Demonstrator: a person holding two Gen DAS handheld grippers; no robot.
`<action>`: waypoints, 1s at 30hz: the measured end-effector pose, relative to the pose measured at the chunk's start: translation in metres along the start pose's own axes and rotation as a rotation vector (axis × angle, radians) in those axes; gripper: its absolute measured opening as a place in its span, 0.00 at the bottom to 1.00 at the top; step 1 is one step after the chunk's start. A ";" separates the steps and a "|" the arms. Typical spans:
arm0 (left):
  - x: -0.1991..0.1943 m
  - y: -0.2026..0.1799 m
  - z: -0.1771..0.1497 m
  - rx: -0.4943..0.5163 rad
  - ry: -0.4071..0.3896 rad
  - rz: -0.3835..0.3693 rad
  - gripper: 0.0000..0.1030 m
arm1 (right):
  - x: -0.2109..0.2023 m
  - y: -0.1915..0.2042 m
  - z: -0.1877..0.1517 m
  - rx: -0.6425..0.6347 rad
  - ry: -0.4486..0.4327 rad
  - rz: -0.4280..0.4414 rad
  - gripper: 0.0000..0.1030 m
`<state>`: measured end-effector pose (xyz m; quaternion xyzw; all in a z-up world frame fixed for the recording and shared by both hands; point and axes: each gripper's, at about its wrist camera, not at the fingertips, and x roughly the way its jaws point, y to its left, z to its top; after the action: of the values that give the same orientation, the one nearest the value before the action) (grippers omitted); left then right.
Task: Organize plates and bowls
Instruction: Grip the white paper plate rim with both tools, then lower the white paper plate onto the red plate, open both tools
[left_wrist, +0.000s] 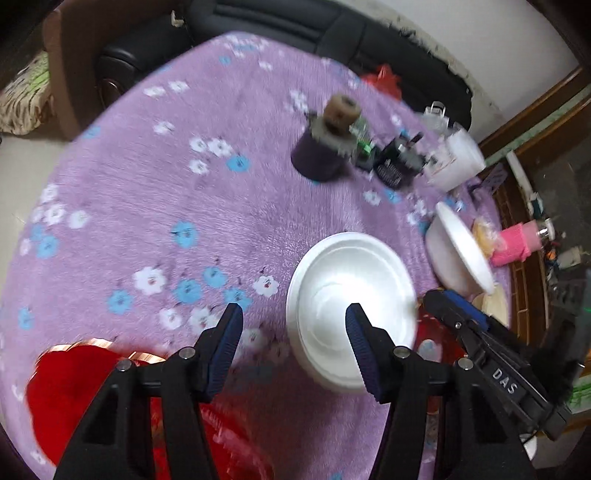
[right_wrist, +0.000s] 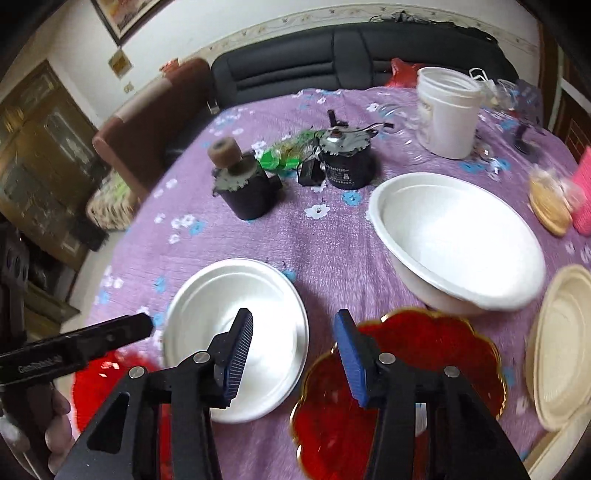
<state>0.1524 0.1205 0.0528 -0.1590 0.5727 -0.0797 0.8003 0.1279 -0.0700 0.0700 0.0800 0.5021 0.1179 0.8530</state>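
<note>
Left gripper (left_wrist: 293, 321) and right gripper (right_wrist: 293, 325) both hang partly open over the purple flowered tablecloth (left_wrist: 147, 184), nothing between the pads. The left view shows a white plate (left_wrist: 351, 291) under its right finger, a tilted white bowl (left_wrist: 461, 251) beyond and a red plate (left_wrist: 74, 387) at lower left. Only the right view shows the gold-rimmed red plate (right_wrist: 424, 354) below its right finger, the cream plate (right_wrist: 561, 347) at the right edge and a white bucket (right_wrist: 447, 110) at the far side.

Home living room, black sofa (right_wrist: 354, 55), framed picture (right_wrist: 125, 14), flowered purple tablecloth (right_wrist: 332, 243), wooden cabinet (right_wrist: 40, 147)
</note>
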 end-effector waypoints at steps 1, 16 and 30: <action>0.004 -0.002 0.001 0.008 0.006 0.006 0.55 | 0.006 0.000 0.002 -0.010 0.007 -0.005 0.49; 0.031 -0.026 0.001 0.084 0.085 0.051 0.26 | 0.030 0.002 0.001 -0.003 0.036 0.005 0.19; -0.136 0.037 -0.093 0.066 -0.181 0.119 0.27 | -0.059 0.130 -0.063 -0.179 -0.063 0.173 0.19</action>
<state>0.0182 0.1815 0.1338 -0.1050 0.5037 -0.0362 0.8567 0.0298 0.0387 0.1225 0.0500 0.4539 0.2329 0.8586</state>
